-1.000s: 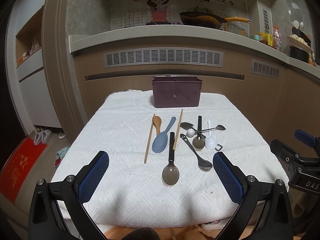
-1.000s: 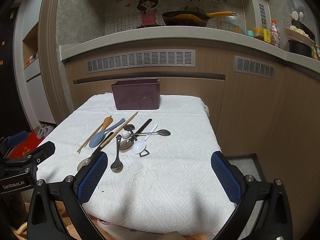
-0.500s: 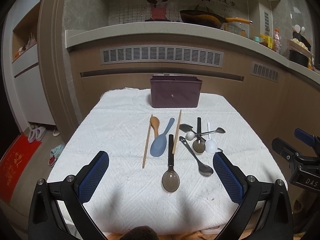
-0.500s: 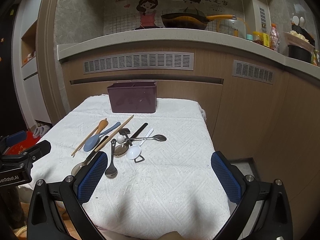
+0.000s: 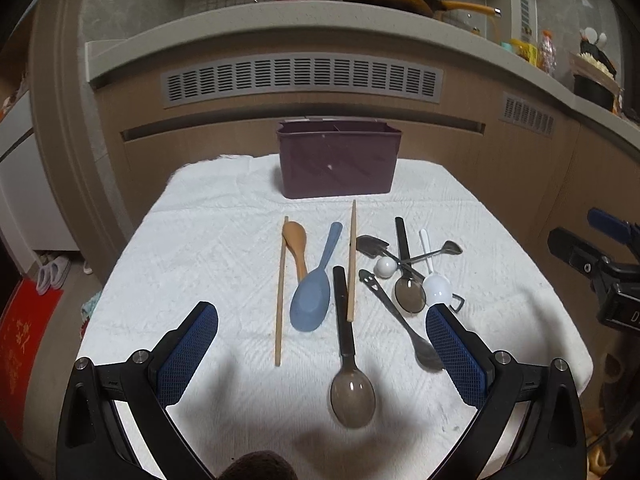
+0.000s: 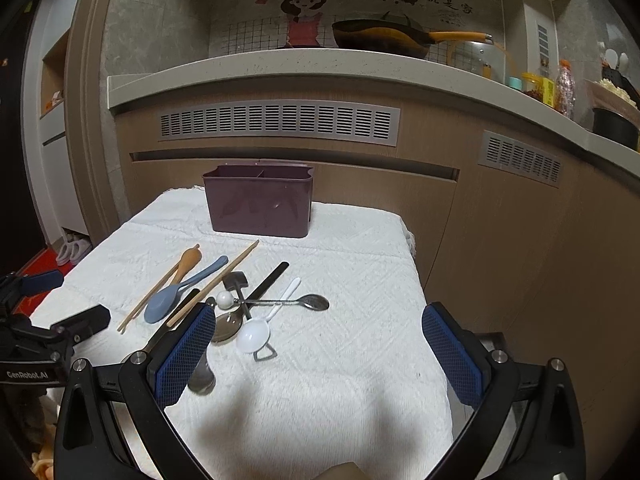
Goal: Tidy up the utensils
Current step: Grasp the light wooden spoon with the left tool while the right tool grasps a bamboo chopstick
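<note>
Your left gripper (image 5: 322,354) hangs with its fingers (image 5: 188,350) spread wide and empty above the near edge of the surface (image 5: 208,248); your right gripper (image 6: 316,354) is likewise spread and holds nothing. The purple utensil box (image 5: 338,160) stands upright at the far end of the white cloth. All utensils lie loose in front of the box: two wooden chopsticks (image 5: 351,260), a wooden spoon (image 5: 295,242) and a blue spoon (image 5: 312,298) nearest it, a dark translucent spoon (image 5: 352,394) farthest out, and a crossed pile with a white spoon (image 6: 254,334) to the box's right.
</note>
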Tool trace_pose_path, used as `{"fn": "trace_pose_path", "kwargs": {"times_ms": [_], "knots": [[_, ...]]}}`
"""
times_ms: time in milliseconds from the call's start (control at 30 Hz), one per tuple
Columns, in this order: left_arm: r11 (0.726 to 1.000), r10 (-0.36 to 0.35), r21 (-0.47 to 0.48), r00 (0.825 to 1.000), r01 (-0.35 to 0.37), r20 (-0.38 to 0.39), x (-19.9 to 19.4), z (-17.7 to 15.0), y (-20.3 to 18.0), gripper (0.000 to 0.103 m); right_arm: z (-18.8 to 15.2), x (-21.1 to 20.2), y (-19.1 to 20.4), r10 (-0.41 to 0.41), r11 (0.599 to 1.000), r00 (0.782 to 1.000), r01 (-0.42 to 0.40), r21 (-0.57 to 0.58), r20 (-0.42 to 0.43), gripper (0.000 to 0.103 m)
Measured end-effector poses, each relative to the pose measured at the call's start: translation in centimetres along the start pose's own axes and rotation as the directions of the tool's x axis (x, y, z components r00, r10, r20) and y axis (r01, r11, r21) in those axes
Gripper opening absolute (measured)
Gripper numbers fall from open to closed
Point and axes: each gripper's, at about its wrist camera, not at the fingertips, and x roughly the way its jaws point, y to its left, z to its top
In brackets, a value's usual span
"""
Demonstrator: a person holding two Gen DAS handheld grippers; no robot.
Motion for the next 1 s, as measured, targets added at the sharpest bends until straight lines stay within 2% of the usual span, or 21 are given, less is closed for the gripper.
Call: {"fn": "trace_pose_path", "kwargs": {"times_ms": [133,400,567,633,733,867,1000], "knots": [[0.999,-0.048,0.017,0.999,0.048,-0.024,2.6,1.5,0.7,0.103,0.9,2.2,0.0,-0.004,1.000,1.000,0.003,-0.016,-0.016,0.102],[0.998,-0.005,0.069,0.994,0.013,-0.112,8.0,3.8,2.4,0.103,2.4,7.1,-0.1,-0.010,0.999,0.998,0.008,-0.044,-0.060,0.102],[1.000,-0.006,-0.017,0.980,0.003,-0.201,11.7,5.8,4.1,0.102,3.2,10.2,0.1,0.008,0.998,0.997,-0.013,-0.055,-0.080,0.102],[0.999,0.028,-0.017,0.975,-0.032,-0.219,13.1,6.5,4.3,0.093,3.5,11.0,0.2,0.015,0.998,0.996,-0.020,-0.058,-0.083,0.102],[0.998,0.052,-0.008,0.970,-0.055,-0.237,15.0,7.3,4.3,0.087,3.6,12.1,0.3,0.035,0.997,0.996,-0.040,-0.059,-0.086,0.101],[0.999,0.045,-0.010,0.959,-0.050,-0.279,17.0,7.7,3.9,0.072,3.5,13.0,0.5,0.075,0.995,0.992,-0.081,-0.055,-0.103,0.094],[0.997,0.072,0.042,0.950,-0.062,-0.303,18.5,7.5,2.9,0.048,3.3,13.5,0.3,0.113,0.992,0.987,-0.118,-0.036,-0.115,0.089]]}}
